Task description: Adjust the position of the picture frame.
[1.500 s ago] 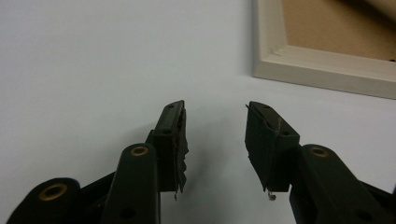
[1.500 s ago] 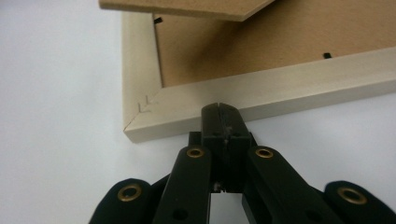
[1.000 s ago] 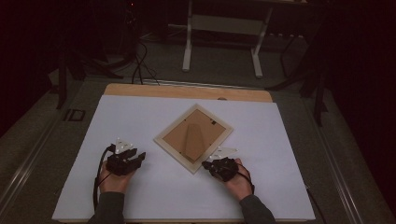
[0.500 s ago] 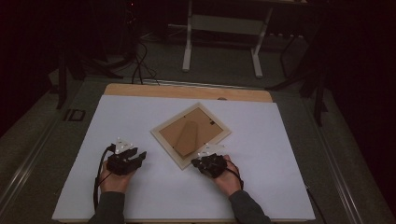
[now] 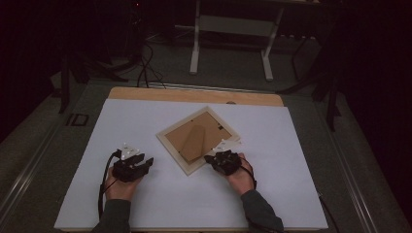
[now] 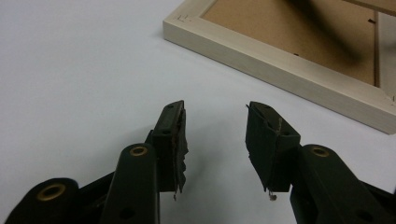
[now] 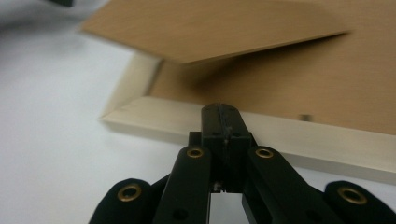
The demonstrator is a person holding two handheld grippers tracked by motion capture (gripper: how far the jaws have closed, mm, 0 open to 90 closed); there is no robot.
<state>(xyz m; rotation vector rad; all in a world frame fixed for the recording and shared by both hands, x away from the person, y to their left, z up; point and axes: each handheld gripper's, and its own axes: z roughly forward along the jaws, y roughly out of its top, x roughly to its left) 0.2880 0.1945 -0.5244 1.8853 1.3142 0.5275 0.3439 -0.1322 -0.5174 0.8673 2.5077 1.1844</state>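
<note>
I find the picture frame [image 5: 198, 140] lying face down near the middle of the white sheet [image 5: 145, 116], turned cornerwise so that one corner points toward the near edge. Its pale wooden border surrounds a brown backing board, and a brown stand flap [image 5: 194, 141] lies across that board; in the right gripper view the flap [image 7: 205, 28] stands raised off the backing at a slant.

My right gripper [image 5: 217, 159] sits at the frame's near-right side, jaws pressed together with nothing between them. In its own view the joined tips [image 7: 221, 116] rest against the border of the frame [image 7: 289, 135]; whether they actually touch the wood, I cannot tell.

My left gripper [image 5: 144, 162] rests on the sheet to the near left, apart from the frame. Its jaws [image 6: 215, 135] stand spread with a clear gap, holding nothing, pointed toward the frame's near corner [image 6: 280, 65].

Beyond the sheet, a strip of the wooden tabletop [image 5: 194, 96] shows along the far edge.
</note>
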